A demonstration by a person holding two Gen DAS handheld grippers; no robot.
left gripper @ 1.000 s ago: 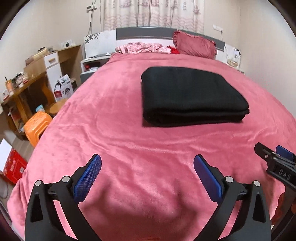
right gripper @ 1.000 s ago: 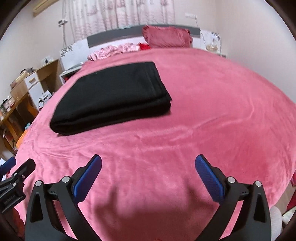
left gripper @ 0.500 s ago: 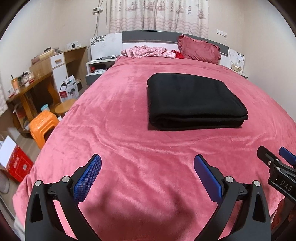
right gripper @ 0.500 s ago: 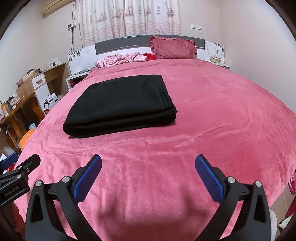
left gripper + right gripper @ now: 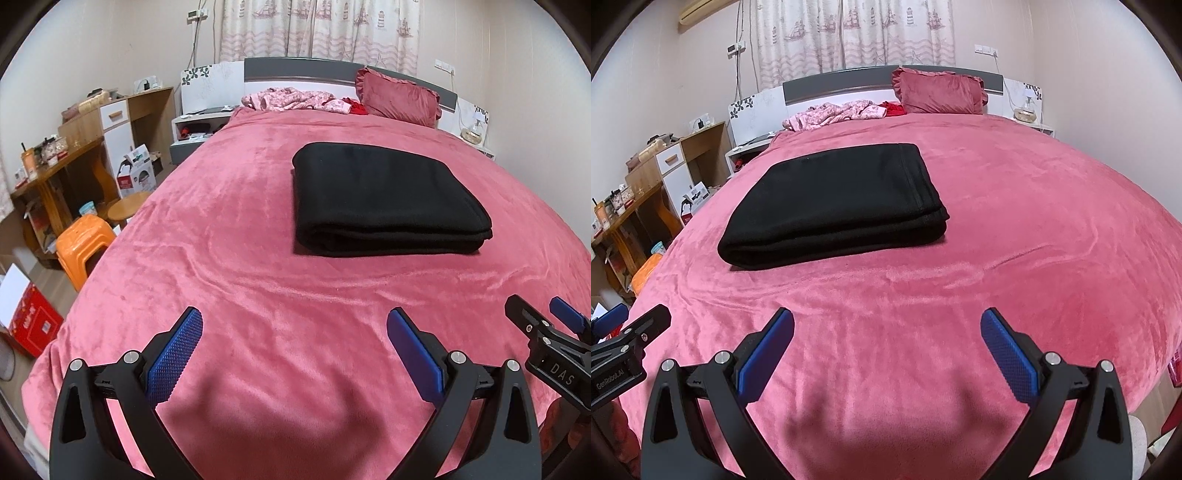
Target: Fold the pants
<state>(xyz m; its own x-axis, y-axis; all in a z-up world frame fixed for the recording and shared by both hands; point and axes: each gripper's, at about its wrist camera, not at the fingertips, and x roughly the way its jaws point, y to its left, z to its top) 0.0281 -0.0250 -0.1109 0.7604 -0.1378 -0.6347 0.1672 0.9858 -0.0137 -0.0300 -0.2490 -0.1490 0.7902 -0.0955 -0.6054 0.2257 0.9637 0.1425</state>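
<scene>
The black pants (image 5: 384, 201) lie folded into a flat rectangle in the middle of the pink bed (image 5: 240, 229); they also show in the right wrist view (image 5: 834, 203). My left gripper (image 5: 293, 332) is open and empty, above the bed's near end, well short of the pants. My right gripper (image 5: 886, 332) is open and empty too, at the same near end. Each gripper shows at the other view's edge: the right one in the left wrist view (image 5: 546, 332), the left one in the right wrist view (image 5: 628, 332).
A red pillow (image 5: 399, 98) and crumpled pink clothes (image 5: 295, 99) lie at the headboard. Left of the bed stand an orange stool (image 5: 83, 240), a round wooden stool (image 5: 127, 208), a cluttered desk (image 5: 55, 166) and a red box (image 5: 33, 325). A nightstand (image 5: 1030, 118) sits at the far right.
Both grippers have pulled back and risen from the bed, so the folded pants look farther off and more of the room shows. Both stayed open.
</scene>
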